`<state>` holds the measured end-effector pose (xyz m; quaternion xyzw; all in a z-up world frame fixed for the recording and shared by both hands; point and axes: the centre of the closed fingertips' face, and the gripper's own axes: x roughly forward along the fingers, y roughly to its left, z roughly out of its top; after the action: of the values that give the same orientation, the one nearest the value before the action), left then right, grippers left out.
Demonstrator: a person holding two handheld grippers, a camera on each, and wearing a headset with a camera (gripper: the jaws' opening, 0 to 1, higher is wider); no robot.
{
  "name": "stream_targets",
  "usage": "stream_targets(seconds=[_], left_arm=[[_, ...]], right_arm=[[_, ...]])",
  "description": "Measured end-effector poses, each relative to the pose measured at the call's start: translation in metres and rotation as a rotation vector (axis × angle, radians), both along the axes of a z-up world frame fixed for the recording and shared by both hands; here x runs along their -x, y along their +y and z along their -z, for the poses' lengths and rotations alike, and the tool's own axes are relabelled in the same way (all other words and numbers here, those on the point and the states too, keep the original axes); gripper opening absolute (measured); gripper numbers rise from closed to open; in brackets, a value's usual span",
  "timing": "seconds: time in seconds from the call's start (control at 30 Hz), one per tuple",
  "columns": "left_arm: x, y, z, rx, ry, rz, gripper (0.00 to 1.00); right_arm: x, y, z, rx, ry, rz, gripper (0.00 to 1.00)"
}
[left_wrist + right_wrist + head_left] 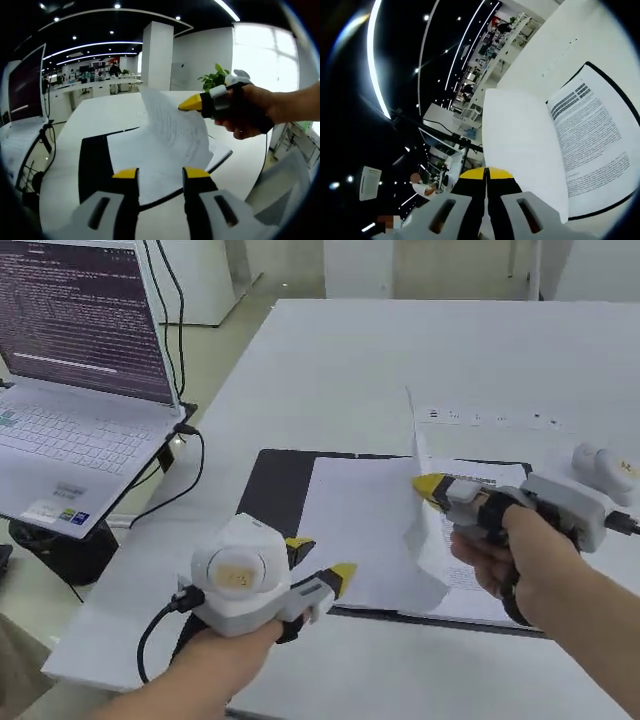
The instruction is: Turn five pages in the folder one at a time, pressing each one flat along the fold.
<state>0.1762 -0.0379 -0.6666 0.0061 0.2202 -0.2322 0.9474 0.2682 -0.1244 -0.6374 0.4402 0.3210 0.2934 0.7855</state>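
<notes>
One page (428, 535) stands up from the open folder (272, 490), which lies flat on the white table (400, 350). My right gripper (430, 486) is pinched shut on the edge of that page, above the folder's right half. My left gripper (322, 557) has its jaws apart and holds nothing. It hangs by the folder's near edge, on the left side. A printed sheet (600, 145) lies flat in the folder's right half, under the lifted page. A laptop (70, 370) sits left of the folder, well apart.
</notes>
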Motion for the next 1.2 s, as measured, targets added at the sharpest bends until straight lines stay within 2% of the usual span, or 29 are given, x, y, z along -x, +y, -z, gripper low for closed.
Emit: stream_targets(seconds=[0.2,0.33,0.43,0.5,0.53,0.6,0.63,0.73,0.83,0.93,1.2], left_arm=[[0.010,0.034,0.001,-0.010,0.009,-0.037,0.33],[0.016,0.047,0.004,-0.011,0.018,-0.047,0.33],[0.020,0.055,0.006,-0.009,0.028,-0.052,0.33],[0.021,0.058,0.008,-0.005,0.034,-0.051,0.33],[0.022,0.059,0.010,-0.003,0.041,-0.051,0.33],[0.023,0.061,0.012,0.001,0.051,-0.053,0.33],[0.024,0.061,0.013,0.002,0.054,-0.054,0.33],[0.026,0.062,0.016,0.006,0.067,-0.054,0.33],[0.027,0.064,0.022,0.005,0.079,-0.046,0.33],[0.030,0.067,0.028,0.004,0.097,-0.047,0.33],[0.032,0.068,0.043,-0.003,0.135,-0.052,0.33]], right_arm=[[0.000,0.037,0.013,0.000,0.032,-0.015,0.00],[-0.002,0.057,0.023,0.015,0.053,-0.021,0.00],[-0.004,0.075,0.036,0.042,0.075,-0.032,0.00],[-0.005,0.084,0.043,0.060,0.090,-0.037,0.00],[-0.005,0.091,0.049,0.065,0.115,-0.042,0.00],[-0.006,0.098,0.056,0.091,0.113,-0.048,0.00],[-0.007,0.104,0.063,0.092,0.138,-0.046,0.00],[-0.007,0.115,0.077,0.110,0.175,-0.047,0.00],[-0.004,0.124,0.098,0.156,0.211,-0.064,0.00],[-0.002,0.127,0.119,0.189,0.248,-0.060,0.00],[-0.003,0.129,0.147,0.245,0.285,-0.065,0.00]])
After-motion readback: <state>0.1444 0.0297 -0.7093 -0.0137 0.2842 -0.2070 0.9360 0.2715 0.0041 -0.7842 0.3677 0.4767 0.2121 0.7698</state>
